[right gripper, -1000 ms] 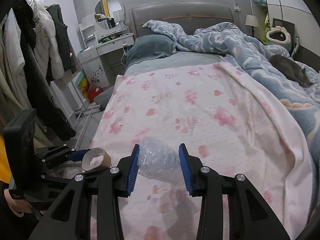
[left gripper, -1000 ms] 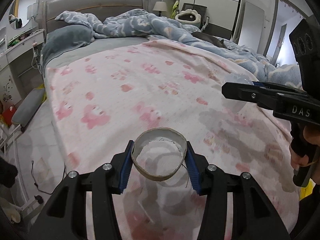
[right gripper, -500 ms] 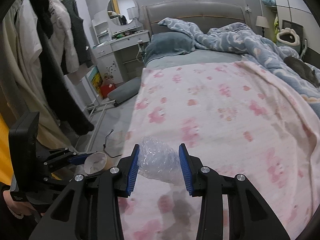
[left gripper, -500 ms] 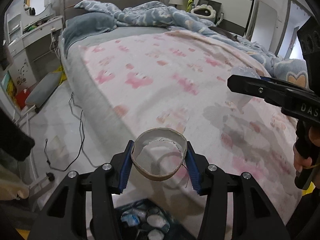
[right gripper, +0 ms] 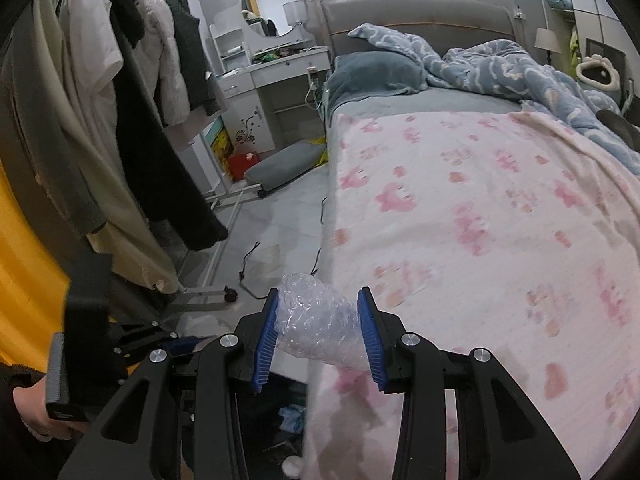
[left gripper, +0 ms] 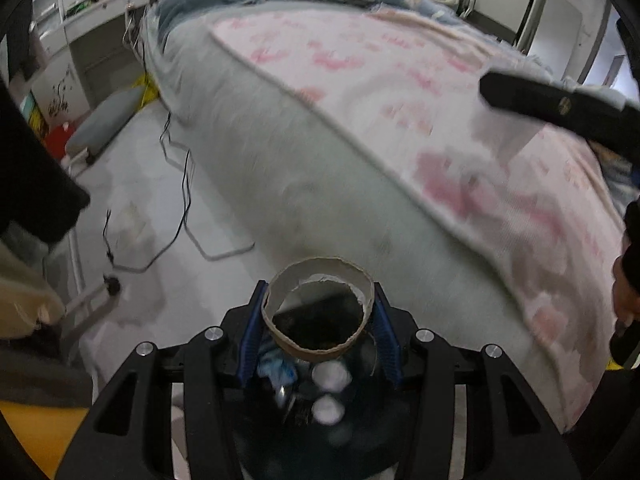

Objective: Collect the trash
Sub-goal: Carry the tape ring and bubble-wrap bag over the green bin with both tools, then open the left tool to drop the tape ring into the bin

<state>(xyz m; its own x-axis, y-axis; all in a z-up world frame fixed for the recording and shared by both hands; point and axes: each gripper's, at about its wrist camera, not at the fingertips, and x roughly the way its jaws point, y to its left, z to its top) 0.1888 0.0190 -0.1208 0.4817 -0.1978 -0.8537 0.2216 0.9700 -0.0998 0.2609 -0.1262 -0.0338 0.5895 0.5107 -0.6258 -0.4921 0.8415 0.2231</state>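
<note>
My left gripper (left gripper: 319, 328) is shut on a brown cardboard tape ring (left gripper: 319, 308), its blue pads pressing the ring's two sides. It hangs just over a dark trash bin (left gripper: 320, 412) on the floor, with blue and white scraps inside. My right gripper (right gripper: 318, 332) is shut on a crumpled clear plastic wrap (right gripper: 316, 320), over the near corner of the bed with the pink-patterned sheet (right gripper: 480, 216). The bin's dark opening (right gripper: 280, 412) lies below it, left of the sheet edge. The left gripper (right gripper: 172, 346) also shows at lower left in the right wrist view, held by a hand.
The grey mattress side (left gripper: 320, 184) drops to a pale floor with black cables (left gripper: 180, 200). Coats on a wheeled rack (right gripper: 132, 128) hang at the left. A white dressing table (right gripper: 272, 76) and a grey cushion (right gripper: 284, 162) stand beyond. A blue duvet (right gripper: 500, 64) lies at the bed's head.
Both grippers have swung left off the bed towards its edge and tilted down. The trash bin has come into view under the left gripper. Both grips are unchanged.
</note>
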